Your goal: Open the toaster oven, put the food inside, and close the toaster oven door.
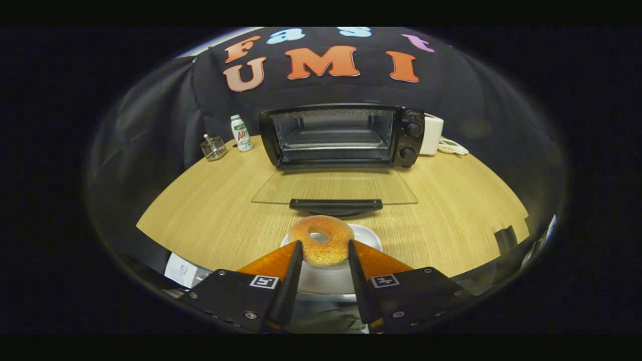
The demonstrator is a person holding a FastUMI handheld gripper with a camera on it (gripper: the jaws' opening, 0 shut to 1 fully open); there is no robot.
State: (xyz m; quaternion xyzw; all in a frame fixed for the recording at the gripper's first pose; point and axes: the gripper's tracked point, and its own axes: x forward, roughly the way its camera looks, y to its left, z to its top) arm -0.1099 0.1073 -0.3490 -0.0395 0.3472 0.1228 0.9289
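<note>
Gripping donut point(321, 245), fingers point(294, 260) hiding its sides.

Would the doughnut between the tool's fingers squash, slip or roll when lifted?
The doughnut looks soft and light, so a hard squeeze from the tool might dent it. Its grainy coating probably resists slipping. Lying flat on the plate, it seems unlikely to roll.

Wooden table point(210, 210) bears toaster oven point(346, 135), white plate point(368, 235), bottle point(242, 133), wire basket point(214, 148).

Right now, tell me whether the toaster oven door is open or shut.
Open: the toaster oven has its glass door folded flat onto the table, showing its inside.
</note>
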